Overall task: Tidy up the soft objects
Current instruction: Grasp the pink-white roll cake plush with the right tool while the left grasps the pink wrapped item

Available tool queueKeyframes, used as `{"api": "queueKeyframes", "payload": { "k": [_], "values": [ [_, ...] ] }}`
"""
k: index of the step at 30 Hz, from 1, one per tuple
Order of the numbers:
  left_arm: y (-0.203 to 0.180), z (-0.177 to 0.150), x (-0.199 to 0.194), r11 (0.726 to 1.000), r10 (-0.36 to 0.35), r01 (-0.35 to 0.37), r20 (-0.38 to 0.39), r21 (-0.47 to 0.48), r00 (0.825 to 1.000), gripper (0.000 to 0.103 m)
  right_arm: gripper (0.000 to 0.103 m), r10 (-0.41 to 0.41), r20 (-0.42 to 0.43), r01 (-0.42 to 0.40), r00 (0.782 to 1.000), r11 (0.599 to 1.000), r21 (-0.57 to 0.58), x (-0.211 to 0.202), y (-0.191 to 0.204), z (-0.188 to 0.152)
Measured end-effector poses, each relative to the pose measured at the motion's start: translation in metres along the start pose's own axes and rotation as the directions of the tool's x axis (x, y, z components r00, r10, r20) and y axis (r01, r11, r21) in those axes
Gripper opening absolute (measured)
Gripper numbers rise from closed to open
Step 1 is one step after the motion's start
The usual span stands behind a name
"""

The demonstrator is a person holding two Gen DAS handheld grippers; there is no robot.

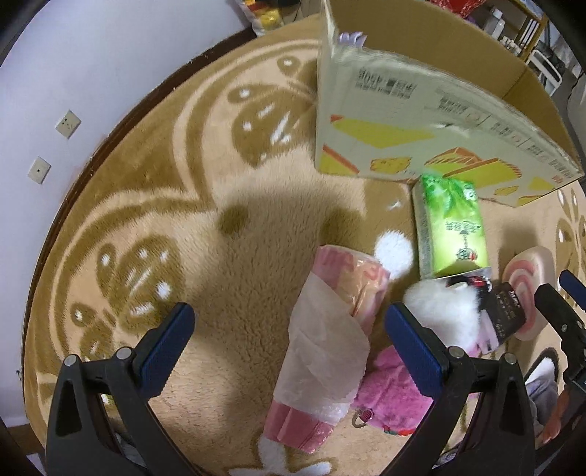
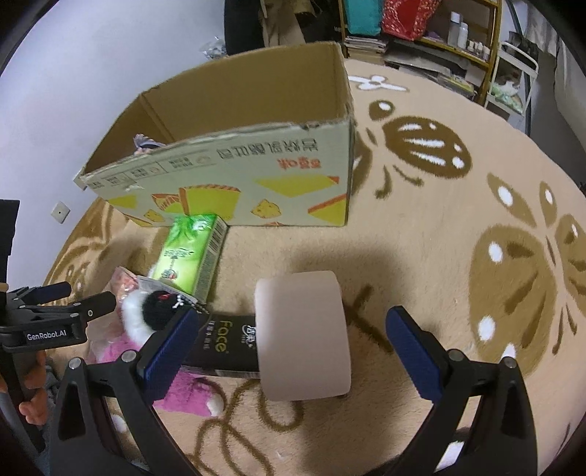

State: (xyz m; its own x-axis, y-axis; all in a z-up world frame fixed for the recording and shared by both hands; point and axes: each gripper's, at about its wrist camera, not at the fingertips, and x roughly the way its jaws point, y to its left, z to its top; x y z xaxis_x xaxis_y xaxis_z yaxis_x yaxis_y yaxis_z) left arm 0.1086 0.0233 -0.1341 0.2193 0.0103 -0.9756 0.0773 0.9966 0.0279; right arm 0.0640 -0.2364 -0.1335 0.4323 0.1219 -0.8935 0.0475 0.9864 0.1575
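Note:
An open cardboard box (image 1: 421, 121) stands on the rug, also in the right wrist view (image 2: 234, 172). My left gripper (image 1: 289, 340) is open above a pink tissue pack (image 1: 329, 329) with white paper hanging out. Beside it lie a pink plush (image 1: 392, 399), a white and black furry toy (image 1: 447, 307), a green tissue pack (image 1: 450, 227) and a black Face pack (image 1: 507, 315). My right gripper (image 2: 293, 344) is open around a pale pink roll (image 2: 304, 333), not touching it. The black Face pack (image 2: 219, 344) lies left of the roll.
A beige rug with brown butterfly patterns (image 2: 476, 219) covers the floor. A white wall with sockets (image 1: 67, 122) is on the left. Shelves with clutter (image 2: 457, 33) stand behind the box. A small item (image 2: 144, 142) lies inside the box.

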Motion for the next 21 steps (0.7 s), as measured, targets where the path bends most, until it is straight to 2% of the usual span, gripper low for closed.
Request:
{"api": "queueKeyframes", "payload": {
  "k": [7, 10, 12, 14, 15, 17, 21],
  "values": [
    [-0.004, 0.001, 0.011, 1.000, 0.013, -0.013, -0.028, 0.009, 1.000, 0.102, 0.102, 0.001, -0.021, -0.001, 1.000, 1.000, 0.014, 0.010, -0.003, -0.004],
    [-0.001, 0.004, 0.019, 1.000, 0.018, -0.019, -0.037, -0.006, 0.999, 0.102, 0.089, -0.011, -0.023, 0.011, 1.000, 1.000, 0.011, 0.013, -0.003, -0.005],
    [-0.002, 0.005, 0.022, 1.000, 0.018, -0.018, -0.041, -0.006, 0.999, 0.102, 0.084, -0.005, -0.030, 0.006, 1.000, 1.000, 0.011, 0.015, -0.002, -0.005],
    [-0.004, 0.006, 0.023, 1.000, 0.026, -0.026, -0.038, 0.002, 0.999, 0.102, 0.072, 0.002, -0.035, -0.002, 0.999, 1.000, 0.012, 0.018, -0.002, -0.006],
    [-0.005, 0.006, 0.022, 1.000, 0.030, -0.029, -0.035, 0.005, 0.999, 0.102, 0.070, 0.003, -0.042, -0.003, 0.999, 1.000, 0.012, 0.019, -0.002, -0.006],
    [-0.006, 0.007, 0.022, 1.000, 0.023, -0.023, -0.032, 0.007, 0.999, 0.096, 0.063, 0.007, -0.053, -0.006, 0.999, 1.000, 0.011, 0.022, -0.001, -0.007],
    [-0.011, 0.007, 0.026, 1.000, -0.028, 0.028, -0.054, 0.003, 0.998, 0.082, 0.061, -0.004, -0.054, 0.005, 0.999, 1.000, 0.007, 0.023, 0.000, -0.007]
  ]
}}
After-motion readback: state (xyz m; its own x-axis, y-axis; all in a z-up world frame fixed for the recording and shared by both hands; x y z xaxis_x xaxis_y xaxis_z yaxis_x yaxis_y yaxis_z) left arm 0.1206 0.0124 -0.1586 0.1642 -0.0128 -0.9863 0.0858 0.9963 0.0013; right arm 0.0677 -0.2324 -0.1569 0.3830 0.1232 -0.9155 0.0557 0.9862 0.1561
